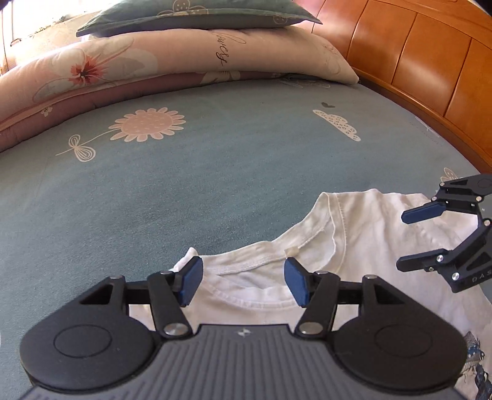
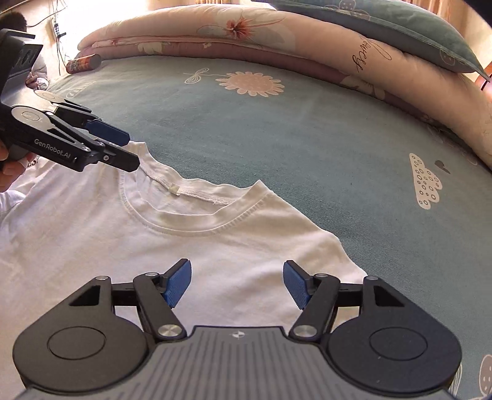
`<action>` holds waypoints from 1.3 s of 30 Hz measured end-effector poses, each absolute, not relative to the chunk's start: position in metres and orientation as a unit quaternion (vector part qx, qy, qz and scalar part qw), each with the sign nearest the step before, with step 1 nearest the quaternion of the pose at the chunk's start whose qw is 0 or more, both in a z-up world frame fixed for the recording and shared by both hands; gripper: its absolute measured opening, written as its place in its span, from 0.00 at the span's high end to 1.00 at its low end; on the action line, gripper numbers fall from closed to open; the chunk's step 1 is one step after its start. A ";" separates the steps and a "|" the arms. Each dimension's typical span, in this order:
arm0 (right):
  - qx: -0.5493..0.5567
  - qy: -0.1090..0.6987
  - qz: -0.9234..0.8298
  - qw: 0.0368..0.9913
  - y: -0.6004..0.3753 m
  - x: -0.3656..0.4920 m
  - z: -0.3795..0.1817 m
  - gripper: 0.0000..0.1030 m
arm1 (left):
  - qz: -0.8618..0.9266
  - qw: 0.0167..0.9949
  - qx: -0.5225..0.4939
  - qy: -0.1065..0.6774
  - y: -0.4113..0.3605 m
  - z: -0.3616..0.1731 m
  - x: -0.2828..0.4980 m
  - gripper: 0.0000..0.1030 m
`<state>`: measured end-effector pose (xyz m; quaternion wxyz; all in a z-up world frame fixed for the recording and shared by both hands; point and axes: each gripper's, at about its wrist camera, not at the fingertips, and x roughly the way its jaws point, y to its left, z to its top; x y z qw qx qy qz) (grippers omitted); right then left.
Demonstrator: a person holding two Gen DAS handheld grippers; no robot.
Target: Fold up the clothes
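Observation:
A white T-shirt [image 2: 215, 246] lies flat on the teal bed sheet [image 2: 307, 129], front side up, with its round collar [image 2: 184, 212] toward the pillows. My left gripper [image 1: 243, 278] is open and hovers just over the collar's left end and shoulder edge; the right wrist view has the same gripper [image 2: 132, 150] at the neckline. My right gripper [image 2: 236, 274] is open above the shirt's right shoulder and chest, holding nothing. It also enters the left wrist view [image 1: 401, 241] from the right. Part of a blue print [image 1: 476, 363] shows on the shirt's front.
A folded floral quilt [image 1: 107, 70] and a teal pillow [image 1: 196, 15] are stacked at the far side. The wooden headboard [image 1: 430, 61] runs along the right. A snack can [image 2: 83, 63] lies at the bed's far left corner. A hand [image 2: 9, 166] holds the left gripper.

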<state>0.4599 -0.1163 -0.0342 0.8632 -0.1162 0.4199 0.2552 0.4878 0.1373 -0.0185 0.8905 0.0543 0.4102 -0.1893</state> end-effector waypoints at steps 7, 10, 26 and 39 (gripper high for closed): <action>-0.080 0.453 0.257 0.850 -0.120 0.404 -0.004 0.26 | -0.210 0.866 0.091 0.445 0.126 0.015 0.377 0.34; -0.085 0.464 0.278 0.837 -0.121 0.363 -0.004 0.24 | -0.222 0.851 0.120 0.460 0.119 0.014 0.322 0.31; -0.184 0.544 0.216 0.790 -0.164 0.217 -0.008 0.18 | -0.158 0.800 0.128 0.565 0.112 -0.011 0.184 0.30; -0.102 0.474 0.181 0.856 -0.128 0.227 -0.076 0.00 | -0.118 0.849 0.086 0.508 0.101 -0.060 0.165 0.15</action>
